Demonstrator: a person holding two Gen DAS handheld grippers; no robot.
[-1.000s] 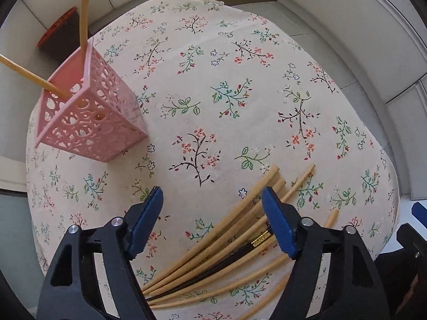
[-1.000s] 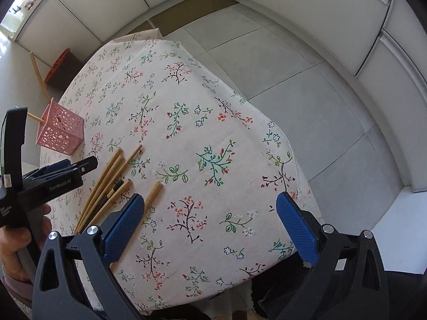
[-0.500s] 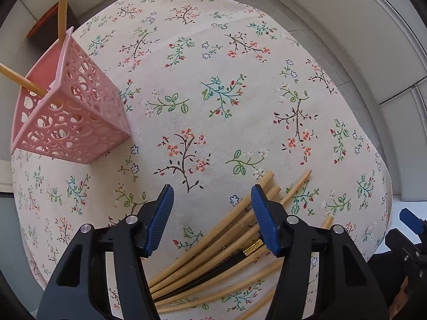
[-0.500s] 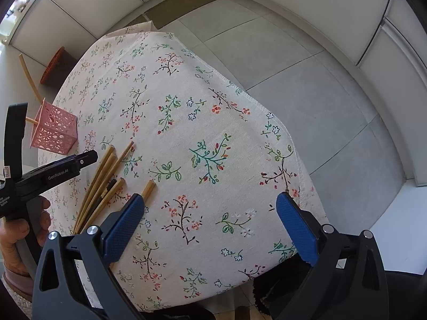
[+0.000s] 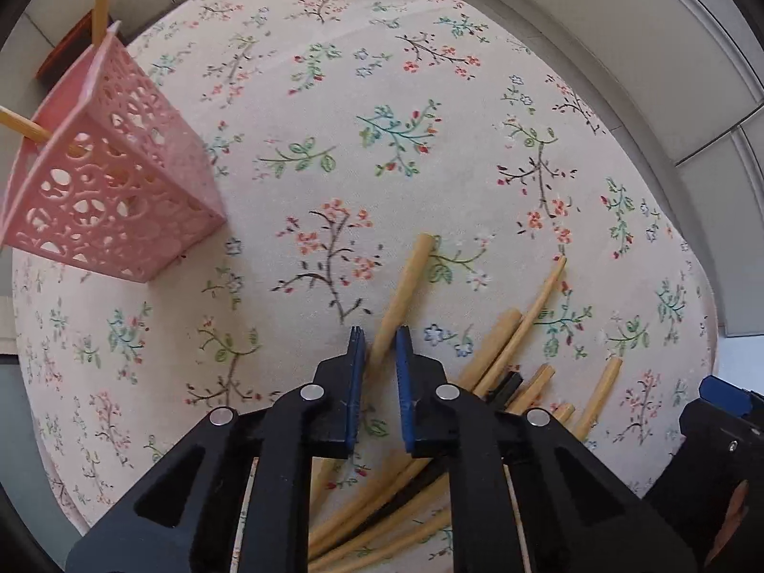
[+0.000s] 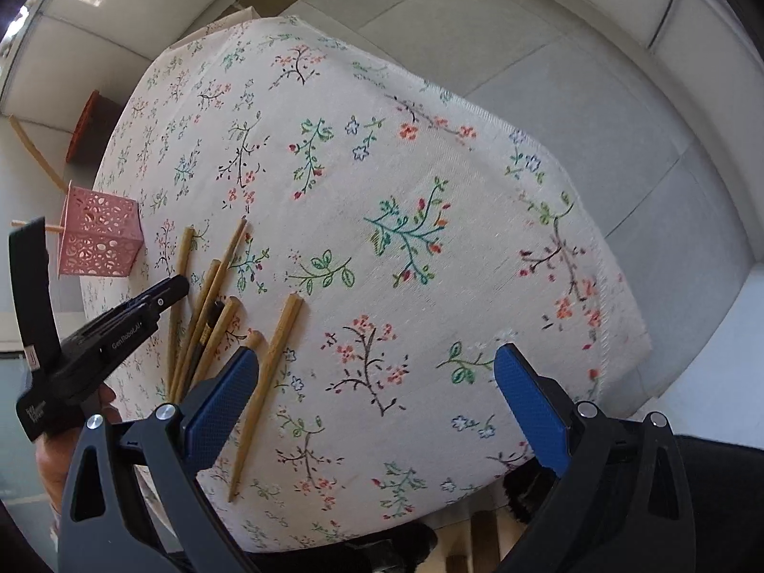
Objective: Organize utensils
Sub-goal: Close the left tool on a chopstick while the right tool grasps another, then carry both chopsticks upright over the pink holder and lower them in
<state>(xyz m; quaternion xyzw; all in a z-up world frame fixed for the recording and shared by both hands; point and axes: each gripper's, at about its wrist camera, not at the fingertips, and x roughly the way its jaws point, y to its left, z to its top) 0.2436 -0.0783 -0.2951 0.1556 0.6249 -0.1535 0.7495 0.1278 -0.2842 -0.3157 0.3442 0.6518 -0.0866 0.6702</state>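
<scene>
My left gripper [image 5: 379,341] is shut on a wooden chopstick [image 5: 403,286] at the left edge of a pile of chopsticks [image 5: 506,363] lying on the floral tablecloth [image 5: 358,95]. A pink perforated holder [image 5: 105,176] stands to the far left with two chopsticks in it. In the right wrist view the left gripper [image 6: 167,293] pinches the same chopstick [image 6: 184,248], with the pile [image 6: 210,320] beside it and the holder [image 6: 98,236] behind. My right gripper [image 6: 377,401] is open and empty above the cloth's near edge, close to one separate chopstick [image 6: 267,382].
The table edge [image 6: 606,286] drops off to a grey tiled floor on the right. A reddish-brown object [image 6: 83,126] sits on the floor beyond the table. The person's hand [image 6: 62,453] holds the left gripper at the lower left.
My left gripper has lowered onto the pile and closed from wide open onto one chopstick, which now angles away from the others. My right gripper has moved closer to the table, still open.
</scene>
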